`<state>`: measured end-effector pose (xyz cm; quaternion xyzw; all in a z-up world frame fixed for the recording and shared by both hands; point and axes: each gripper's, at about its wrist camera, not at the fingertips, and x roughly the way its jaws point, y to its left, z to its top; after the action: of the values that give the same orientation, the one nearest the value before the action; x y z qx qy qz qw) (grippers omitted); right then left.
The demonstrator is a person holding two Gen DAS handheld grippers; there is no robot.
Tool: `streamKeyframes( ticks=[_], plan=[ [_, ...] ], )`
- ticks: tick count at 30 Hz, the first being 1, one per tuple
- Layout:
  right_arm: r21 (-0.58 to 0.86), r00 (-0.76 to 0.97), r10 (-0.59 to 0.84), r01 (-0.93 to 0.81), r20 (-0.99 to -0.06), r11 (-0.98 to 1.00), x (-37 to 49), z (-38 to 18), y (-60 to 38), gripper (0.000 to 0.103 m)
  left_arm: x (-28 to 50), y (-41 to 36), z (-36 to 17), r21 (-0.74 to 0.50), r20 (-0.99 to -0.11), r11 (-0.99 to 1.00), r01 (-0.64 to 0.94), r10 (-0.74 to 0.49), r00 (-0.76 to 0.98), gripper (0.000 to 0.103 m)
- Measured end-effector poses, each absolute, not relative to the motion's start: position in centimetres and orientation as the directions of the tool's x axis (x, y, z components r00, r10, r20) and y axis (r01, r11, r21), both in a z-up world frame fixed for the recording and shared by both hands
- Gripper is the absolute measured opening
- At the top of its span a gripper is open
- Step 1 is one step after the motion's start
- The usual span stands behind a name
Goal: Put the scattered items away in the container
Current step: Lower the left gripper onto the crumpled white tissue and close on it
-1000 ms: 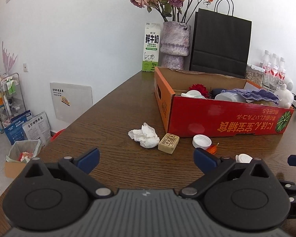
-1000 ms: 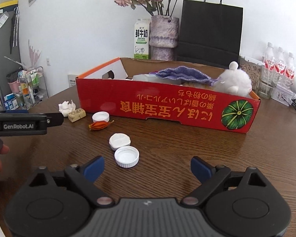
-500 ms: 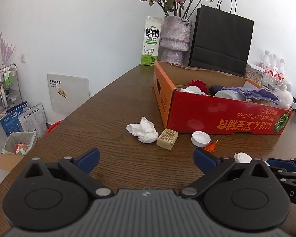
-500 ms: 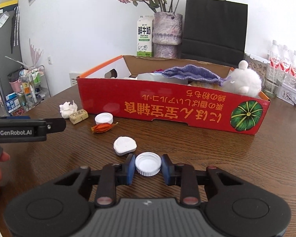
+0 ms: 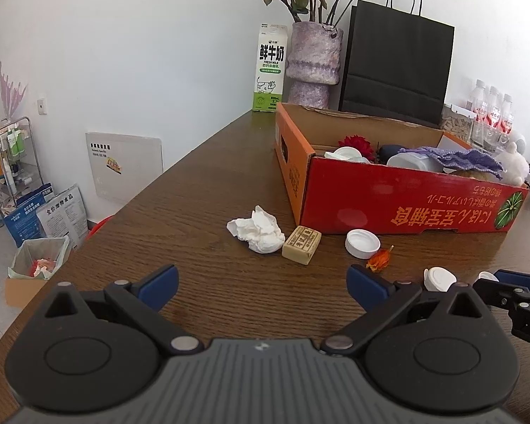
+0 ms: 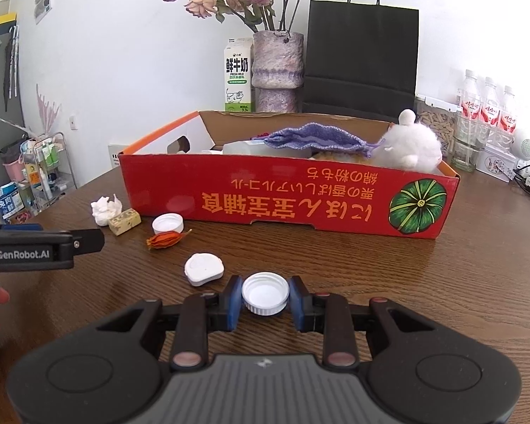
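Two grippers are over the wooden table (image 6: 477, 282). The right gripper (image 6: 265, 298) has just closed its blue pads onto a white ribbed cap (image 6: 265, 293), which sits between them near the table's front edge. The left gripper (image 5: 261, 282) hangs wide open with nothing in it. Toward the left edge lie a crumpled tissue (image 5: 259, 229) and a tan block (image 5: 301, 245), just beside the red box (image 6: 289, 198).

The box (image 6: 286, 198) is red with orange lettering and a green striped pumpkin print. The bottle cap (image 6: 265, 292) is white with ribbed sides. The counter (image 6: 441, 300) is dark brown woodgrain. The dried flower (image 6: 166, 239) is orange. The small block (image 5: 301, 245) looks tan, perhaps stamped.
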<state>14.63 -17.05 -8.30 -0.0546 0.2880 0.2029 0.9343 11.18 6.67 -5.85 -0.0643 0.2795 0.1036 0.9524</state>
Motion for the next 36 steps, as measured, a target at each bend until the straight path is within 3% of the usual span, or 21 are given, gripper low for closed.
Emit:
streamKeyframes(
  ticks=[14, 17, 19, 24, 26, 28, 29, 36],
  plan=[
    [0.009, 0.813, 0.307, -0.349, -0.495, 0.937, 16.5, -7.2, -17.4, 0.027, 15.6, 10.7, -4.4, -0.071, -0.585, 0.952, -0.297, 0.201, 0.786, 0.103],
    [0.001, 0.826, 0.293, -0.334, -0.481, 0.943, 17.5, -7.0, -17.3, 0.027, 16.6, 10.7, -4.9, -0.080, -0.602, 0.950, -0.300, 0.194, 0.775, 0.096],
    [0.007, 0.829, 0.288, -0.325, -0.479, 0.946, 18.2, -7.0, -17.3, 0.027, 17.0, 10.6, -5.2, -0.077, -0.610, 0.950, -0.302, 0.195, 0.768, 0.086],
    [0.026, 0.817, 0.294, -0.325, -0.496, 0.946, 18.9, -7.8, -17.3, 0.027, 17.1, 10.4, -5.9, -0.067, -0.614, 0.951, -0.301, 0.199, 0.764, 0.071],
    [0.027, 0.821, 0.298, -0.327, -0.488, 0.945, 18.8, -7.8, -17.3, 0.027, 17.0, 10.1, -6.0, -0.050, -0.605, 0.955, -0.292, 0.203, 0.770, 0.059],
    [0.026, 0.821, 0.304, -0.333, -0.483, 0.942, 18.6, -7.8, -17.2, 0.027, 16.9, 9.7, -6.0, -0.023, -0.595, 0.957, -0.288, 0.218, 0.773, 0.029],
    [0.025, 0.821, 0.306, -0.336, -0.483, 0.942, 18.5, -7.8, -17.2, 0.027, 16.8, 9.6, -6.0, -0.027, -0.593, 0.961, -0.276, 0.207, 0.778, 0.020],
    [0.026, 0.817, 0.312, -0.343, -0.485, 0.939, 18.5, -7.8, -17.1, 0.027, 16.2, 10.0, -5.9, -0.073, -0.573, 0.952, -0.296, 0.203, 0.794, 0.015]
  ],
)
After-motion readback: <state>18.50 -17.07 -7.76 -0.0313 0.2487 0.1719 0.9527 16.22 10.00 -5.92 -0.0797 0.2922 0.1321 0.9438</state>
